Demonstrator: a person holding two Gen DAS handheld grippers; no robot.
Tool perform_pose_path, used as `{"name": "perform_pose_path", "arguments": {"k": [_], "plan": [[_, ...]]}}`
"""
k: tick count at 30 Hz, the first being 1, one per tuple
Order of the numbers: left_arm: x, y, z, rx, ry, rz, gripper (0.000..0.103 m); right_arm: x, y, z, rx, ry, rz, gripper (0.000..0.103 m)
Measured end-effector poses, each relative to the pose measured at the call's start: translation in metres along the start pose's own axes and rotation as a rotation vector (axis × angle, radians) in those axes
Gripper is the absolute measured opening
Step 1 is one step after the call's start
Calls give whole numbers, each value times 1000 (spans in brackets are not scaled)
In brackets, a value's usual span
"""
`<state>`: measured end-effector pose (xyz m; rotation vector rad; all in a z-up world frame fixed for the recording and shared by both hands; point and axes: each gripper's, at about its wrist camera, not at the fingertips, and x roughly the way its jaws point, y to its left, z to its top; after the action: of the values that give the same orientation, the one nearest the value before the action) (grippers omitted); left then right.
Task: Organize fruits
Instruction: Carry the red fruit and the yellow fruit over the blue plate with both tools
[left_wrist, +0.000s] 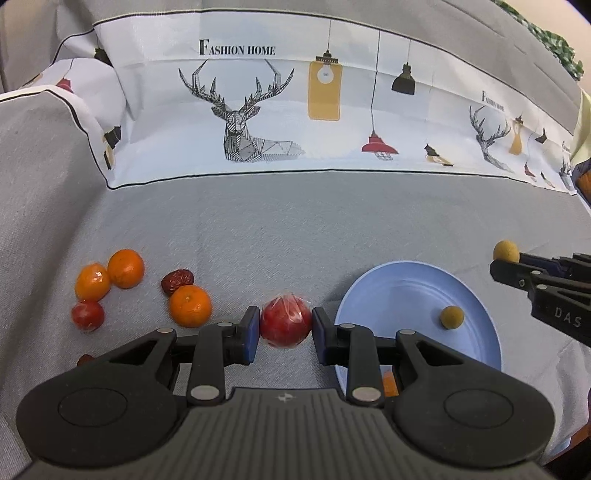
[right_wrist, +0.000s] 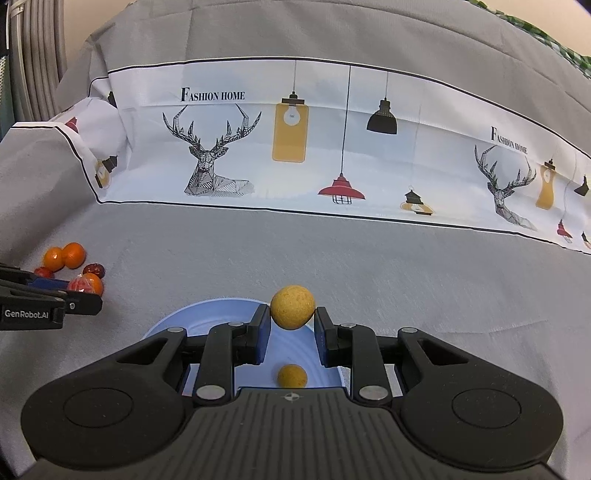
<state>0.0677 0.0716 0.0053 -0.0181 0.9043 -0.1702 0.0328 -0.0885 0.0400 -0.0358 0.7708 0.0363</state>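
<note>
Left wrist view: you are pinching the wrapped red fruit (left_wrist: 285, 322) in the left gripper (left_wrist: 284, 328), jaws narrowed onto it, beside the blue plate (left_wrist: 399, 291); your right gripper (right_wrist: 291, 325) is clamping a yellow ball (right_wrist: 292, 307) above it—be releasing low.

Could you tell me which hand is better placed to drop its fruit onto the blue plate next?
Right. The right tongs hold a yellow longan directly above the blue plate, while the left tongs grip a red fruit beside it.
</note>
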Motion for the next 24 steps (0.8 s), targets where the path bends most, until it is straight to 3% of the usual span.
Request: {"name": "perform_pose_path", "arguments": {"k": [5, 21, 22, 24], "plan": [[-2, -6, 0, 34, -20, -20, 33, 1, -1, -1, 6, 7, -3, 27], [8, -54, -22, 303, -14, -99, 33, 6, 3, -3, -28, 61, 27, 27], [8, -55, -23, 367, 11, -175, 33, 6, 2, -2, -27, 64, 28, 27], [7, -59, -25, 389, 1, -184, 33, 6, 1, -2, -24, 68, 29, 27]]}}
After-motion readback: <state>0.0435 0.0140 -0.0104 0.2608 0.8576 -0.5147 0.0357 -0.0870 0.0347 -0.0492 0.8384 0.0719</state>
